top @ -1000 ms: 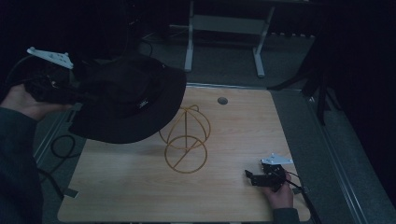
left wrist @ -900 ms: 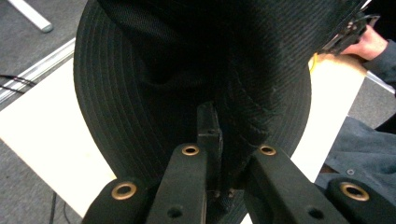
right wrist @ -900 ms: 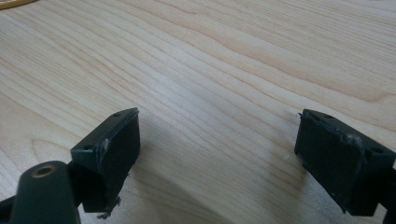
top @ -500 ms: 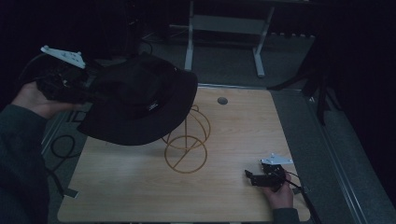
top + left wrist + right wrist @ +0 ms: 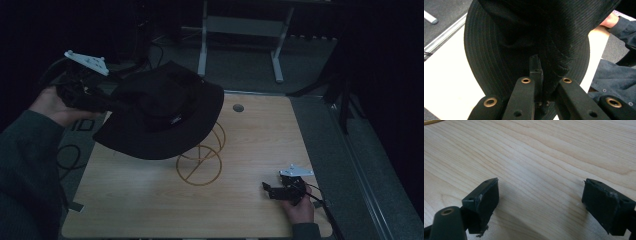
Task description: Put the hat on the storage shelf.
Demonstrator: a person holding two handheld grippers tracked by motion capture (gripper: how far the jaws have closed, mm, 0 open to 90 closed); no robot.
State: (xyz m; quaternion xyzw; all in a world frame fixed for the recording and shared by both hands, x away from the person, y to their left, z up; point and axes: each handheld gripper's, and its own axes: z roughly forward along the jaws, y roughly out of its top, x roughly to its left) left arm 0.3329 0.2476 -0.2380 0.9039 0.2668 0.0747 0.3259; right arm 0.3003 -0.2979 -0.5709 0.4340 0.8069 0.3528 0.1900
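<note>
Fabric of the black hat (image 5: 165, 112) looks soft and light — the wide brim sags a little, so it will flop if held at one point only. It hangs at left centre of the high view, above the gold wire stand (image 5: 200, 157), its brim pinched between the closed jaws of the left gripper (image 5: 537, 82). The right gripper (image 5: 541, 205) rests at lower right on the table (image 5: 260, 135), jaws spread and holding nothing — a hold on the stitched brim edge seems best.

Left gripper (image 5: 112, 95) is raised high at the left, jaws clamped together. Right gripper (image 5: 270, 190) rests low, jaws spread wide.
</note>
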